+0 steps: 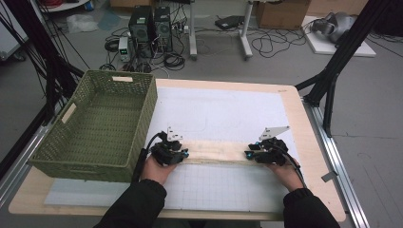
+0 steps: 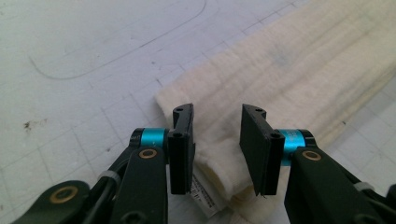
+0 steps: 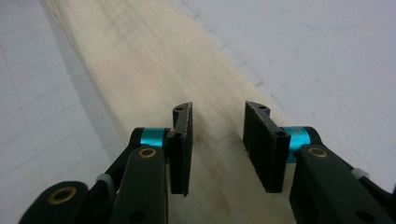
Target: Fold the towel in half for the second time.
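Observation:
A long cream folded cloth (image 1: 216, 153) lies flat across the white grid mat (image 1: 218, 111), running left to right. My left gripper (image 1: 186, 156) sits at its left end. In the left gripper view the jaws (image 2: 217, 116) stand apart over the cloth's folded end (image 2: 289, 70), with a gap at each pad and a small white label (image 2: 205, 193) below them. My right gripper (image 1: 247, 155) sits at the cloth's right end. In the right gripper view its jaws (image 3: 217, 112) stand apart above the cloth (image 3: 140, 60), which runs away from them.
A green woven basket (image 1: 142, 123) stands on the table's left side, close to my left gripper. The wooden table edge (image 1: 313, 156) runs along the right. Black frame posts (image 1: 332, 71) stand beyond the far right corner.

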### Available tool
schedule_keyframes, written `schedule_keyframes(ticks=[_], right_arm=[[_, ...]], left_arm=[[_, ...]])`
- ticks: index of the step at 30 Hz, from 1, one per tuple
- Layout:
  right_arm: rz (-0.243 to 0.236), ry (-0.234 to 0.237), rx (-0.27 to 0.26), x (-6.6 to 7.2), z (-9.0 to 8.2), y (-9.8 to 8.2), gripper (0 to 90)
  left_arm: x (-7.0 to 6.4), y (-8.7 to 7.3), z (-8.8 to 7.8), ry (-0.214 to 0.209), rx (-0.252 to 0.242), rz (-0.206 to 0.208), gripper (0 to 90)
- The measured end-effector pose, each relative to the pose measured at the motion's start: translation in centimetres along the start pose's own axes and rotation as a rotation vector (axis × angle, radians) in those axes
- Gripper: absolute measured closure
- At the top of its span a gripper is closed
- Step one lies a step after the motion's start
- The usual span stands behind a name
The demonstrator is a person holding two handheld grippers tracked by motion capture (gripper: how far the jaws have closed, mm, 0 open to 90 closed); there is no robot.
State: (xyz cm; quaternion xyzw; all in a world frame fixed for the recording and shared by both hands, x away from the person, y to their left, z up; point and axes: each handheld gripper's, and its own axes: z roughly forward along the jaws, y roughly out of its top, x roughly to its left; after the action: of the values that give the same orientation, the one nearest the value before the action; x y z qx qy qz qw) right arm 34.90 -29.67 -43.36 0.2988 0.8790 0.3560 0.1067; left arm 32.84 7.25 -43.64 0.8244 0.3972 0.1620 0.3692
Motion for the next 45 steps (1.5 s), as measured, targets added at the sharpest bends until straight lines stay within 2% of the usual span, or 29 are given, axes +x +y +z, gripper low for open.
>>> schedule_keyframes(ticks=[4, 6, 10, 16, 21, 28, 31, 33, 35, 39, 45], right_arm=[[0.016, -0.008, -0.005, -0.2, -0.4, -0.9, 60.0], [0.01, -0.015, -0.002, -0.2, -0.7, -1.3, 59.7], [0.027, -0.004, -0.016, -0.2, -1.2, -2.0, 59.0], [0.025, -0.005, -0.033, -0.1, -1.5, -2.6, 57.5], [0.025, -0.014, -0.034, 0.0, -1.3, -2.5, 56.4], [0.055, -0.011, -0.058, 0.1, -1.4, -2.3, 52.2], [0.066, -0.01, -0.084, 0.1, -1.7, -2.1, 51.5], [0.076, -0.015, -0.099, 0.1, -1.9, -2.0, 51.0], [0.075, -0.021, -0.091, 0.2, -1.9, -1.9, 50.0], [0.078, -0.034, -0.106, 0.3, -2.2, -1.8, 49.3], [0.109, -0.06, -0.119, 0.0, -2.7, -2.0, 48.8]], left_arm=[[0.1, -0.2, 0.1, 0.026, 0.02, 0.005, 61.1], [0.3, -0.2, 0.1, 0.014, 0.021, -0.016, 59.7], [0.3, -0.2, 0.2, 0.011, 0.021, -0.013, 60.6], [0.3, -0.3, 0.2, 0.006, 0.02, -0.013, 62.2], [0.3, -0.3, 0.2, 0.007, 0.017, -0.021, 62.2], [0.3, -0.2, 0.2, 0.005, 0.014, -0.031, 62.0], [0.4, -0.1, -0.1, -0.002, -0.01, -0.046, 61.4], [0.4, 0.0, -0.5, 0.0, -0.049, -0.056, 61.2], [0.5, 0.1, -0.7, -0.001, -0.073, -0.074, 61.3], [0.7, 0.1, -0.8, 0.006, -0.068, -0.076, 61.3], [0.7, 0.1, -0.7, 0.002, -0.062, -0.082, 61.4]])
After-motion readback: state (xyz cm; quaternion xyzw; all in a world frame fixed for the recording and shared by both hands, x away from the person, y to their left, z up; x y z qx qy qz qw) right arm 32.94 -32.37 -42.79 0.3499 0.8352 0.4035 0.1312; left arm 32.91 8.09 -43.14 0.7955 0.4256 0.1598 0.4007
